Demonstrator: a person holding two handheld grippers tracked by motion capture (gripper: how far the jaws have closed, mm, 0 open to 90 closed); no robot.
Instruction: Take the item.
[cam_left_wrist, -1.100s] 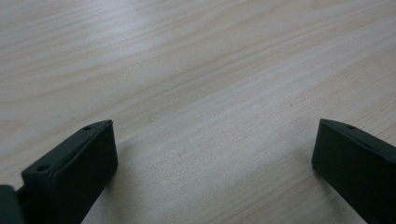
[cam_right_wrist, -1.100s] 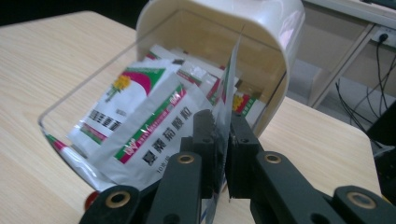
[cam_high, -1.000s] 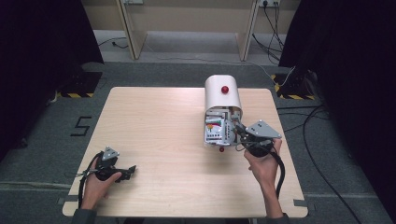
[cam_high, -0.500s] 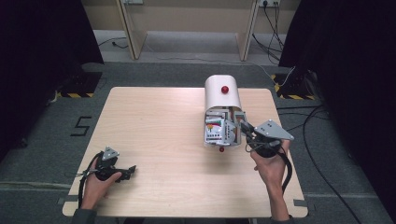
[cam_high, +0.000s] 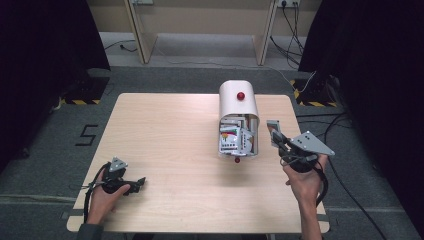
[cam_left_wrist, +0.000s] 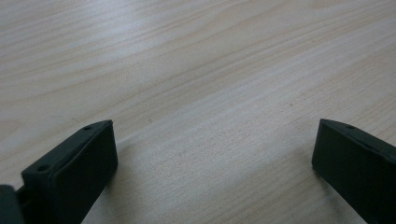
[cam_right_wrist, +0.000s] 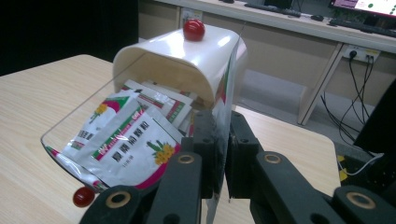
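A packet (cam_right_wrist: 223, 140) is pinched edge-on between the closed jaws of the right gripper (cam_right_wrist: 222, 140). It has been lifted clear of the box (cam_right_wrist: 187, 60), which lies on its side just ahead of this gripper and a little to its left. So the first part of the work looks done: one packet is out and held.

More packets (cam_right_wrist: 126, 144) are seen inside the box, spilling onto its clear open lid (cam_right_wrist: 70, 144). A red knob (cam_right_wrist: 194, 29) sits on top of the box, and another red knob (cam_right_wrist: 83, 196) is at the front edge of the lid. It is judged that the held packet must be set down on the table (cam_high: 165, 130), and the others are left to take out.

The left gripper (cam_high: 137, 183) is rested on the table, far from the box. Its jaws are spread wide and nothing is held between them.
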